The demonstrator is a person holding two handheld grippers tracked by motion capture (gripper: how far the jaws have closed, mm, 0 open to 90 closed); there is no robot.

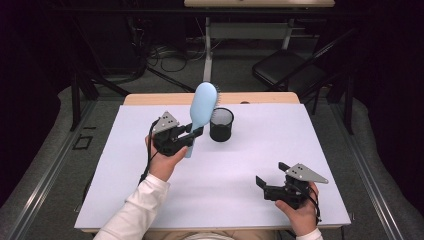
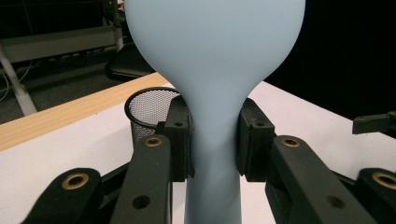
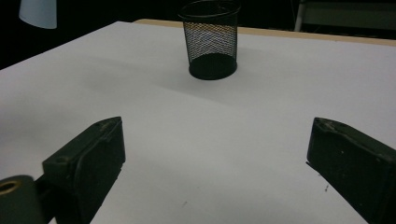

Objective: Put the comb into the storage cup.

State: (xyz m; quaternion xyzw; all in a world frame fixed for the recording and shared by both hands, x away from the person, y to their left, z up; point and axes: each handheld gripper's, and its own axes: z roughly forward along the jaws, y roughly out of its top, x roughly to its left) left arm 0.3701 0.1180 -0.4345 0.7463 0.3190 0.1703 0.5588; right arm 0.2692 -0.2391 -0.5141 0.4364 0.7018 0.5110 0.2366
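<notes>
I have the hairbrush (image 1: 202, 107) held just left of centre in the high view: smooth pale-blue plastic, a broad oval head narrowing to a round handle, bristles edging its right side. My left gripper (image 1: 196, 133) is clenched on the narrow neck; in the left gripper view both black pads press the handle (image 2: 212, 154). Just right of the brush stands a black wire-mesh cup (image 1: 221, 124), cylindrical, on the matte white table (image 1: 260, 150). My right gripper (image 1: 270, 175), lower right, has its jaws spread wide, nothing between them.
</notes>
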